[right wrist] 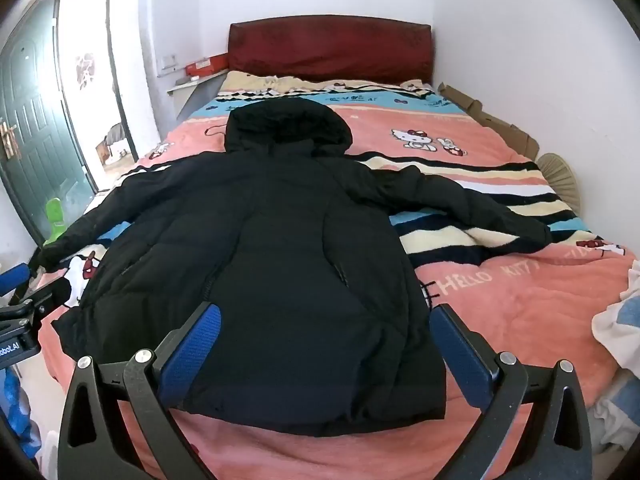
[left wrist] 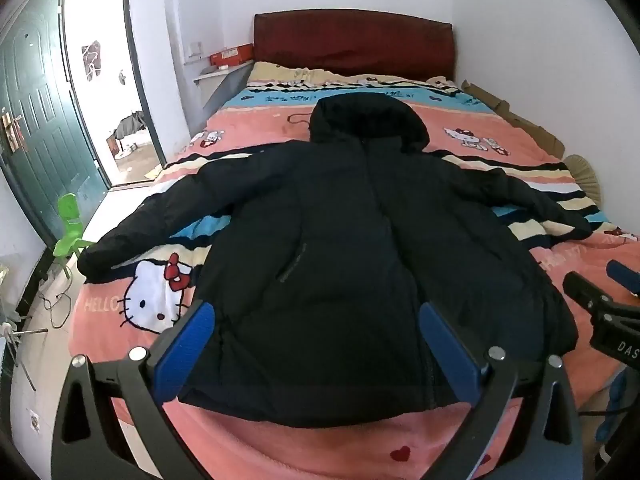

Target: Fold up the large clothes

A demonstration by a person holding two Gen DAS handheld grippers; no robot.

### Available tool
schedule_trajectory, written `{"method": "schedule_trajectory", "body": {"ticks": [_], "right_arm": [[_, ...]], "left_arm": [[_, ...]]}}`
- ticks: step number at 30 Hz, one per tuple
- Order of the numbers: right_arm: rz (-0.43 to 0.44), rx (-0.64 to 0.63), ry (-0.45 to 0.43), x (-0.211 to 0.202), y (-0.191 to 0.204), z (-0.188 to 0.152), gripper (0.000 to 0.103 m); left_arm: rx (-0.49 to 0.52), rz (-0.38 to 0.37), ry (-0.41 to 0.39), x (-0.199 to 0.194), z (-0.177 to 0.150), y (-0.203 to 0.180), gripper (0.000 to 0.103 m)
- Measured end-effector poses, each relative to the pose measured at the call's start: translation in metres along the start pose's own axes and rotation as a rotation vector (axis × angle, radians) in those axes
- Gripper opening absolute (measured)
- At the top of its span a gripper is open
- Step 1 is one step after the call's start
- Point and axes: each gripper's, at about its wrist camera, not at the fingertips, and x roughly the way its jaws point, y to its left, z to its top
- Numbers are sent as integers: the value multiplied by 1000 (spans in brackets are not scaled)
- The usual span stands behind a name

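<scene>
A black hooded puffer jacket [left wrist: 340,240] lies spread flat on the bed, hood toward the headboard, both sleeves stretched out sideways. It also shows in the right wrist view [right wrist: 280,260]. My left gripper [left wrist: 316,316] is open, hovering above the jacket's hem at the foot of the bed, holding nothing. My right gripper [right wrist: 326,320] is open too, above the hem a little to the right, empty. The right gripper also shows in the left wrist view [left wrist: 600,284], and the left gripper shows in the right wrist view [right wrist: 32,284].
The bed carries a pink Hello Kitty blanket [left wrist: 152,304] and a dark red headboard [left wrist: 352,44]. A green door [left wrist: 36,120] stands open at left, with a green plastic chair [left wrist: 70,228] beside the bed. Cardboard [right wrist: 488,120] lines the right wall. Light cloth [right wrist: 620,320] lies at right.
</scene>
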Motion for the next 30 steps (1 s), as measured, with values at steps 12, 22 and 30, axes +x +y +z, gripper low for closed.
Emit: {"method": "schedule_trajectory", "body": {"ticks": [12,22,30], "right_arm": [[-1,-3,9,4,-2,-2,102],[-7,-7,24,11,-3,-1,102],[-6,-4,31,16,-2,-1,102]], "left_arm": [[-18,-14,50,13,-1,4,103],[-19,-18,49,17,-2,3,103],[-61,-41,51,23,-1,3,103]]}}
